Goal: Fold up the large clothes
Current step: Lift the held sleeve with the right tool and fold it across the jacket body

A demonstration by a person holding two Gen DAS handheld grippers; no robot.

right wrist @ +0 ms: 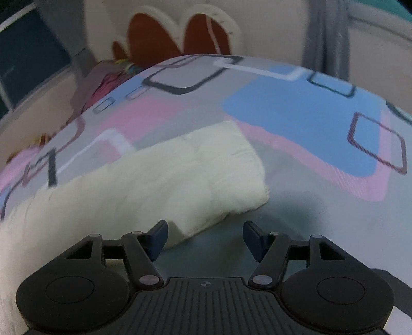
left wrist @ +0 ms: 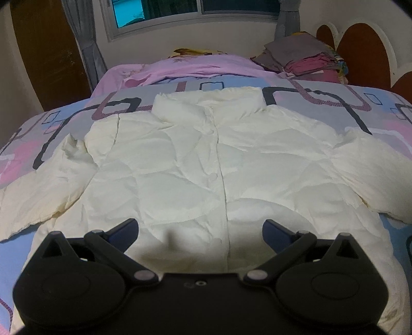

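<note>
A cream puffer jacket [left wrist: 206, 165] lies flat and front up on the bed, collar toward the far side, both sleeves spread out. My left gripper [left wrist: 200, 232] is open and empty, hovering over the jacket's lower hem near the button line. In the right wrist view one jacket sleeve [right wrist: 180, 175] lies across the patterned bedspread, its cuff end close to my right gripper [right wrist: 206, 232]. The right gripper is open and empty, just above the bed beside the cuff.
The bedspread [left wrist: 360, 108] has blue, pink and grey squares. A pink quilt [left wrist: 200, 67] and a stack of folded clothes [left wrist: 306, 56] lie at the far side. A headboard [left wrist: 360, 49] stands at the right, a window [left wrist: 195, 13] behind.
</note>
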